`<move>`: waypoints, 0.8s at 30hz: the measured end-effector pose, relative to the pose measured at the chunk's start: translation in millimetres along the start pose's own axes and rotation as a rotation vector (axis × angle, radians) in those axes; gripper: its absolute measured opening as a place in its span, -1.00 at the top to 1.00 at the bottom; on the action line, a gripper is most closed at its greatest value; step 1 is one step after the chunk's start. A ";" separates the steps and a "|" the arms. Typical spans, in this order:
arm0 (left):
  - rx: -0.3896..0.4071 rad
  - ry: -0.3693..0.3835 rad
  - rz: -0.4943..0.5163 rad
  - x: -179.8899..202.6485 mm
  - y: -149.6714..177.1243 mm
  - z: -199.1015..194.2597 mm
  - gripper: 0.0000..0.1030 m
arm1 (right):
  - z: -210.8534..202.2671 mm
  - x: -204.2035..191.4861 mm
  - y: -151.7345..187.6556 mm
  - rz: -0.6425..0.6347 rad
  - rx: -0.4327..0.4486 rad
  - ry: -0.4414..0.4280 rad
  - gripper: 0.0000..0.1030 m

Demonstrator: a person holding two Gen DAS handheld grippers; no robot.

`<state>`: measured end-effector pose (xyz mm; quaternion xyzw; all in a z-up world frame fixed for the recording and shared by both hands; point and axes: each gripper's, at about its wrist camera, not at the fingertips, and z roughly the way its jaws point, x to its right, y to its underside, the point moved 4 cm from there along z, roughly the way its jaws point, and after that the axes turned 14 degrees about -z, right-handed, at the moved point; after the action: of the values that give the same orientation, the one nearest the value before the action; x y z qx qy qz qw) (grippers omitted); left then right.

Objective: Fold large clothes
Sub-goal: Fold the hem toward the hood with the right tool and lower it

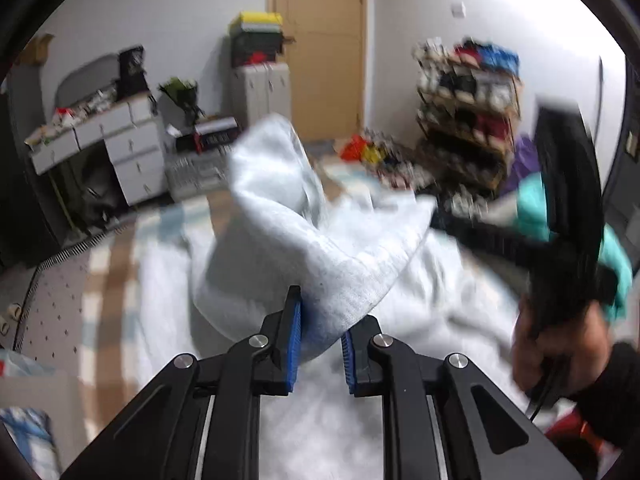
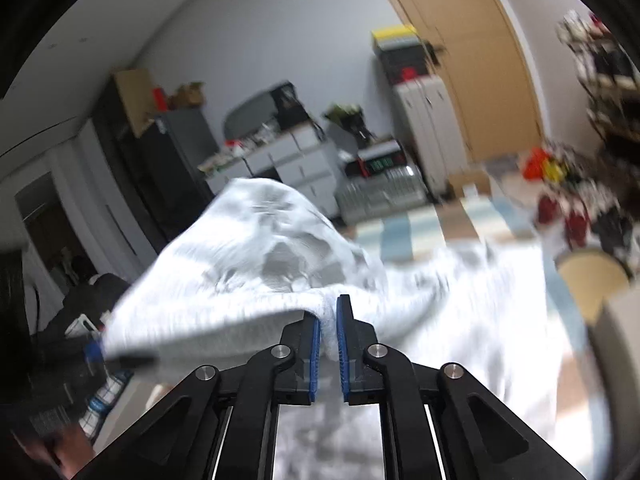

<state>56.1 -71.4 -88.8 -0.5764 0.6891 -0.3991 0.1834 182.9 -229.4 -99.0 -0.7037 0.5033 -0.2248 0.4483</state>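
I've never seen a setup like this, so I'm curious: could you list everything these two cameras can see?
white garment: one, pale grey-white, lifted over the bed, pinched by both grippers
checked bedspread: one, beige, white and blue, under the garment
door: one, light wood, back wall
drawer unit: one, white, left of the door, cluttered on top
stacked boxes: several, yellow on top, on a pale cabinet
shelf rack: one, wooden, crowded, at the right
teal cloth: one, at the right, partly hidden
left gripper: one, black with blue pads, shut on the garment
right gripper: one, same colours, shut on the garment
hand: one, holding the right gripper's handle
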 end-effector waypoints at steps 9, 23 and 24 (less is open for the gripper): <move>-0.311 0.333 -0.187 -20.7 38.9 19.8 -0.56 | 11.6 4.9 81.2 -0.102 -0.390 0.129 0.66; -0.167 0.227 -0.445 -89.7 24.3 6.4 -0.62 | 13.6 -15.9 0.9 0.061 -0.238 -0.164 -0.48; -0.163 0.214 -0.480 -95.2 26.0 8.9 -0.62 | 28.4 -21.6 0.4 0.083 -0.264 -0.173 -0.48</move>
<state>71.2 15.6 -133.8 -0.6908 0.5780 -0.4328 -0.0372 196.1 -198.2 -110.6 -0.7519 0.5166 -0.0764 0.4023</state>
